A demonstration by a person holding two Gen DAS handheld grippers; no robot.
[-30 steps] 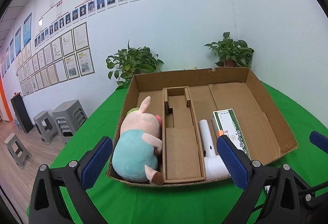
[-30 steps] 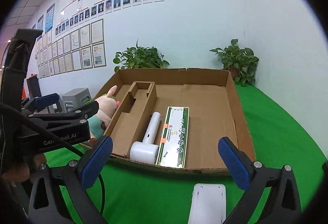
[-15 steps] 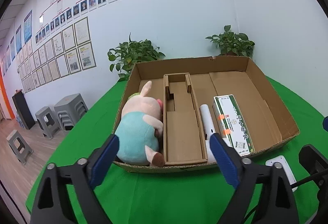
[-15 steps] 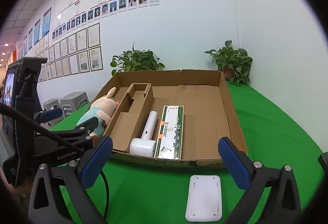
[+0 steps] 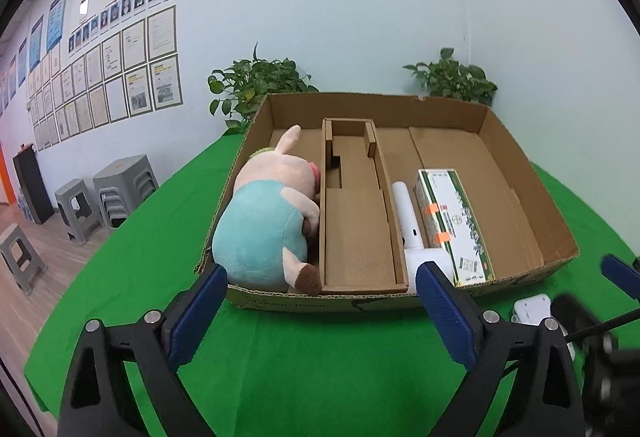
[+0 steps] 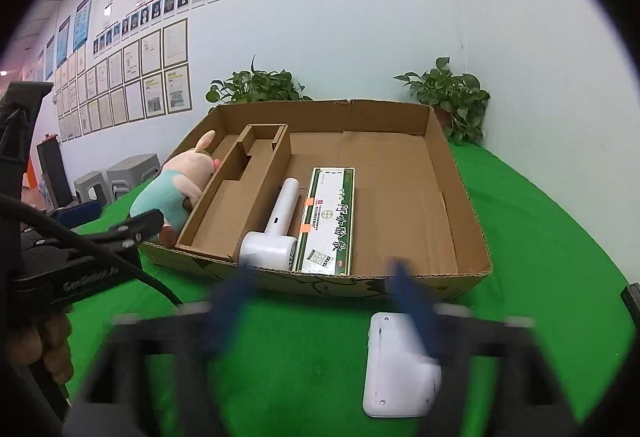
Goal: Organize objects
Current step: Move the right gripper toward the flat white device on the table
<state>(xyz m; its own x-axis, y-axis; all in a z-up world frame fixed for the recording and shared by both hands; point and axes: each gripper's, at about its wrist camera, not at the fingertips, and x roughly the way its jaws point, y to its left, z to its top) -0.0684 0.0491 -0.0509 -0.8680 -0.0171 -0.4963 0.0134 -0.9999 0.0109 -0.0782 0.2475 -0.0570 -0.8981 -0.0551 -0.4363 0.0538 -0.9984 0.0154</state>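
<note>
A green-covered table (image 5: 320, 365) fills the lower half of both views. On it at centre sits an open cardboard box (image 5: 520, 173). Its left compartment holds a plush pig (image 5: 268, 221) lying on its side; the cardboard insert (image 5: 356, 221) at the middle is bare; right of it lie a white hair dryer (image 6: 276, 225) and, touching it, a green-and-white carton (image 6: 332, 221) printed with Chinese characters too small to read. A white flat device (image 6: 400, 361) lies on the cloth at lower right, outside the box. The left gripper (image 5: 320, 313) has its jaws opening, nothing between them. The right gripper (image 6: 324, 305) is motion-blurred; its blue pads stand apart, the right one over the device.
</note>
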